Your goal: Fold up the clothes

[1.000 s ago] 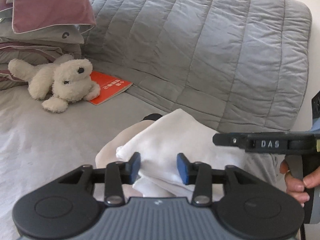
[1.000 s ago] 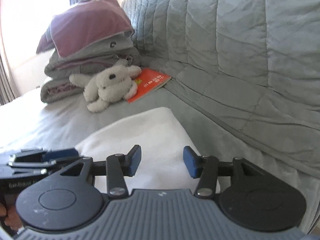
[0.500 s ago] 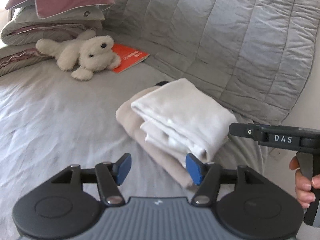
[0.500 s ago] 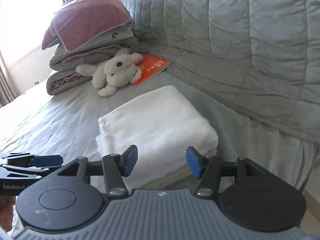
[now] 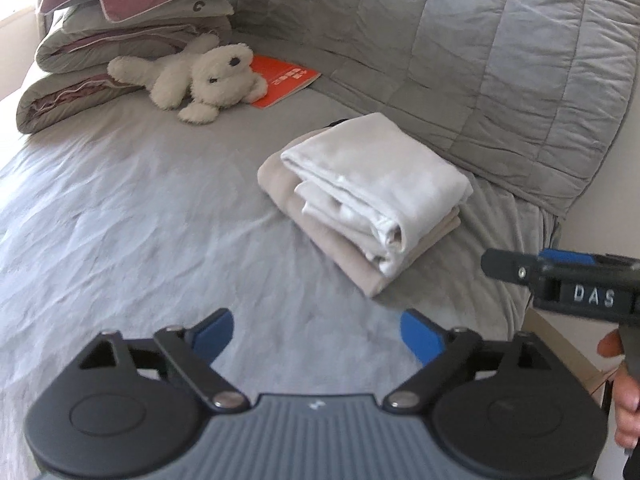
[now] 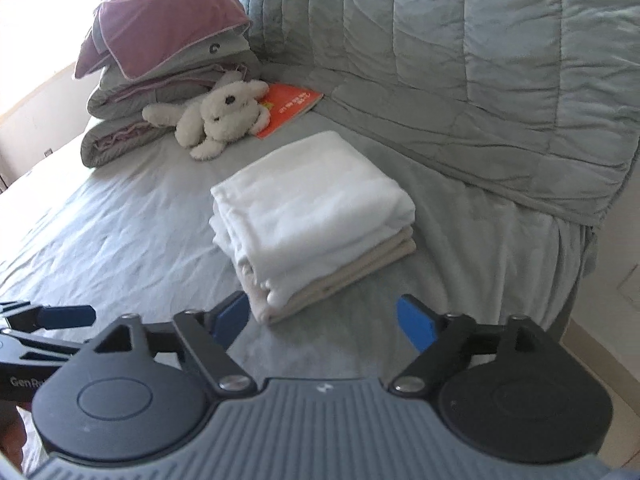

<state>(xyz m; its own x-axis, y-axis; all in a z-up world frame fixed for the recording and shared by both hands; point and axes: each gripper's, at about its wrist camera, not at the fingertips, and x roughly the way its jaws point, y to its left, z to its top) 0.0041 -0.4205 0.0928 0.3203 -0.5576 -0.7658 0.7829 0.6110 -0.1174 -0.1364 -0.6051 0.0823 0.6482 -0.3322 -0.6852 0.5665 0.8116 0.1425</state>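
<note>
A folded white garment [image 5: 384, 176] [image 6: 316, 204] lies on top of a folded beige garment [image 5: 340, 252] [image 6: 360, 272] on the grey bed sheet [image 5: 140, 208] [image 6: 120, 240]. My left gripper [image 5: 316, 334] hangs over bare sheet, well short of the stack, its jaws opening wide with nothing between them. My right gripper [image 6: 320, 320] is just in front of the stack's near corner, its jaws also opening, nothing pressed between the blue pads [image 6: 414, 322]. The right gripper [image 5: 560, 276] shows at the right edge of the left wrist view, held by a hand [image 5: 628, 412].
A white plush toy [image 5: 204, 78] [image 6: 220, 116] lies on an orange booklet [image 5: 286, 80] [image 6: 288, 106] at the back. Folded grey and mauve bedding [image 5: 132, 20] [image 6: 160, 60] is stacked at the far left. A quilted grey cover [image 5: 480, 60] [image 6: 480, 60] rises behind the stack. The bed's edge drops off at right.
Both grippers let go of the white garment, opened wide and drew back and up from the stack, which now lies farther away on the sheet.
</note>
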